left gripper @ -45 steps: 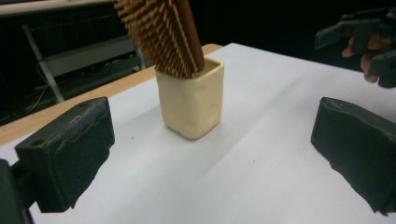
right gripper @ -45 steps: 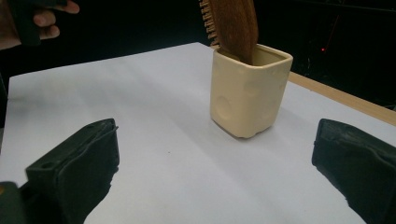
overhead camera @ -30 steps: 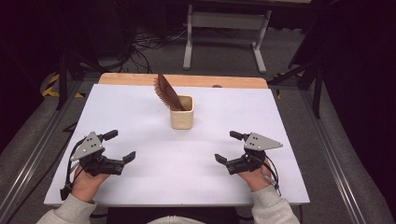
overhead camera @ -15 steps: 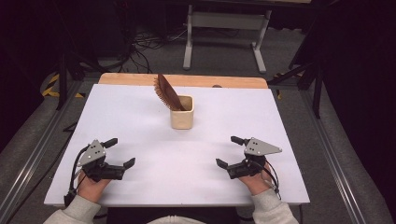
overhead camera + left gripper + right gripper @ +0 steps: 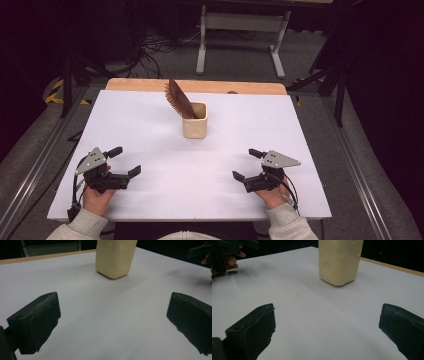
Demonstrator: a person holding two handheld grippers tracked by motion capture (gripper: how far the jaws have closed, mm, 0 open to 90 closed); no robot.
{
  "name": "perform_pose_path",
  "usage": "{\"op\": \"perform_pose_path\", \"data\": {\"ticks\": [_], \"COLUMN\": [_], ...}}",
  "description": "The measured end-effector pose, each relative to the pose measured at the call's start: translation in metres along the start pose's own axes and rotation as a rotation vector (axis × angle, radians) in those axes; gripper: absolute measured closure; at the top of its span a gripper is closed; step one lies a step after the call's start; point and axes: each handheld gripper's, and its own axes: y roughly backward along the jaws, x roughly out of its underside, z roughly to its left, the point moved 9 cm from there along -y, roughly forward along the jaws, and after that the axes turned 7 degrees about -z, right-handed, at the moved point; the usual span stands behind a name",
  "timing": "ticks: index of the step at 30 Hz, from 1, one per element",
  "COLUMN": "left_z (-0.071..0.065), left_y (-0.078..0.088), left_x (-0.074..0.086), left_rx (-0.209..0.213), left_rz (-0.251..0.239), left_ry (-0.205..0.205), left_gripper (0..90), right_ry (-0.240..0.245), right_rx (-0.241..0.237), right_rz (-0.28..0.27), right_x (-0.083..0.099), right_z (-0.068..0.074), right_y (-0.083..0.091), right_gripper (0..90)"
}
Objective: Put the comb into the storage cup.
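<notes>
A cream-coloured, square-sided plastic cup stands upright on the white-topped desk, a little beyond the middle of the top and roughly centred between its left and right edges. A dark brown wooden hairbrush sits in the cup with its handle end down inside, and its oval head leans up and out over the cup's left rim, bristles showing along the left edge. In the left gripper view the cup's lower body rises at the top centre of the frame, well beyond the jaws, and in the right gripper view its body stands likewise ahead of the jaws and well apart from them. The left gripper lies low over the near left part of the desk, held in the person's left hand; its two black jaws are spread wide apart with nothing but bare white desk between them. The right gripper is over the near right part, held in the right hand, its jaws equally wide apart and holding nothing. Both grippers point inward and forward toward the cup, each well short of it. A pale wooden strip runs along the desk's far edge, and beyond it a grey metal frame stands on the dark floor.
</notes>
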Motion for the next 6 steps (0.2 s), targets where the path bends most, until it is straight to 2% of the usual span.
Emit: {"op": "perform_pose_path", "data": {"ticks": [3, 6], "left_z": [0.001, 0.0014], "left_y": [-0.0005, -0.0001], "left_x": [0.0005, -0.0003], "left_rx": [-0.022, -0.022], "left_rz": [0.004, -0.003], "left_ry": [-0.022, -0.026], "left_gripper": [0.3, 0.3], "right_ry": [-0.011, -0.016], "right_rx": [0.002, 0.02], "right_rz": [-0.007, -0.016], "right_x": [-0.001, -0.002], "right_z": [-0.0013, -0.0048], "right_y": [0.0006, 0.0021], "right_gripper": [1.2, 1.7]}}
